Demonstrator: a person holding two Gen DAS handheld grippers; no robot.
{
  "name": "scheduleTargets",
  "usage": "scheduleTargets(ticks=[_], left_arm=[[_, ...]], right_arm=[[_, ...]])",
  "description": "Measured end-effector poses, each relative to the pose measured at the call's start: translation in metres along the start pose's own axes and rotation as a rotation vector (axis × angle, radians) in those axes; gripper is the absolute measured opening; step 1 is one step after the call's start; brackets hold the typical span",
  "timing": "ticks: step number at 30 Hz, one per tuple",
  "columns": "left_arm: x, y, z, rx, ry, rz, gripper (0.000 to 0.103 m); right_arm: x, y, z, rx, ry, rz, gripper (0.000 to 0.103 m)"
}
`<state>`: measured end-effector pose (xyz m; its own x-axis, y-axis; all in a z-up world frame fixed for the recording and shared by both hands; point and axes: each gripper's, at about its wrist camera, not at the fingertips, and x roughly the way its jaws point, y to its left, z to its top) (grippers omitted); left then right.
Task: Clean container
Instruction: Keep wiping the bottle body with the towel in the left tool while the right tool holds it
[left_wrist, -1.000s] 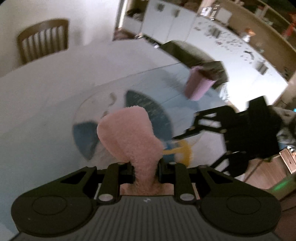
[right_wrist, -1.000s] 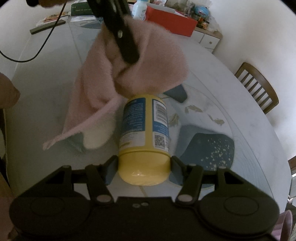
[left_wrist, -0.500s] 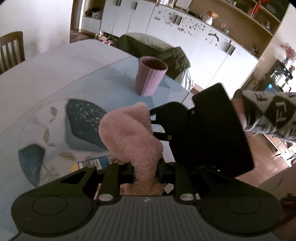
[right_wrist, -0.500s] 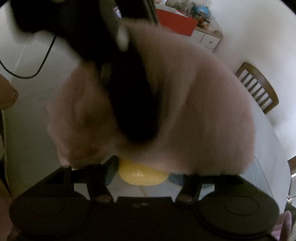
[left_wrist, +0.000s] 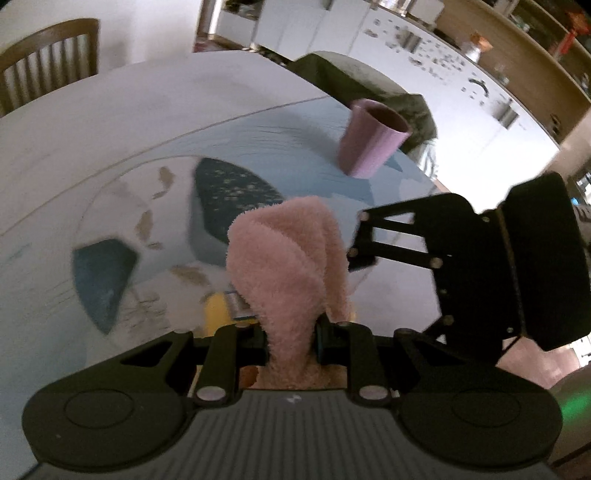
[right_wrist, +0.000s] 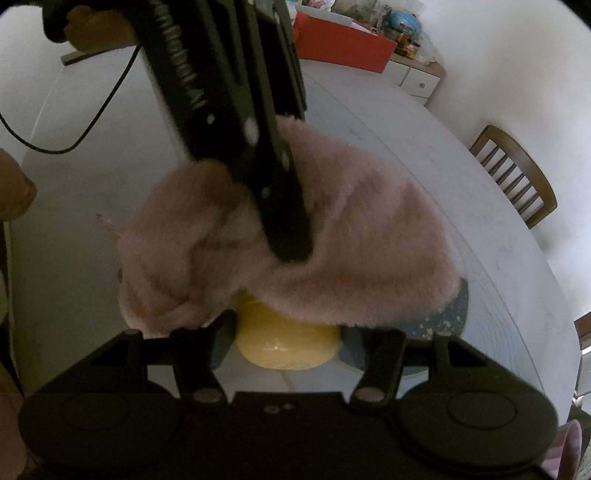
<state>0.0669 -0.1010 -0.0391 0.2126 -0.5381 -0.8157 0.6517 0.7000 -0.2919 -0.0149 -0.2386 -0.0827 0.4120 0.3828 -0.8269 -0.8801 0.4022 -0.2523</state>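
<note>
A: Yellow bottle (right_wrist: 288, 343): where is it?
B: Lying above the table (right_wrist: 81, 236), clamped in the right gripper (right_wrist: 286, 332), at 6 o'clock in the right view.
A: The pink cloth (right_wrist: 362, 240)?
B: Draped over it, pinched in the left gripper (left_wrist: 291, 332). A purple cup (left_wrist: 369, 142) stands at 1 o'clock.

You cannot read any text in these two views. On the yellow container (left_wrist: 218, 314) you see only a corner of its blue and white label (left_wrist: 238, 304) beside the pink cloth (left_wrist: 291, 266), and the print there is too blurred and small to make out.
</note>
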Motion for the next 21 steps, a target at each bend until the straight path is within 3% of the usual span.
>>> scheduleTargets(ticks=[11, 21], left_arm=[[-0.012, 0.024, 0.000, -0.060, -0.034, 0.075, 0.020], [-0.002, 0.045, -0.002, -0.056, 0.012, 0.158, 0.020]], right_arm=[[0.001, 0.001, 0.002, 0.005, 0.000, 0.005, 0.061], [0.001, -0.002, 0.001, 0.004, -0.002, 0.005, 0.061]])
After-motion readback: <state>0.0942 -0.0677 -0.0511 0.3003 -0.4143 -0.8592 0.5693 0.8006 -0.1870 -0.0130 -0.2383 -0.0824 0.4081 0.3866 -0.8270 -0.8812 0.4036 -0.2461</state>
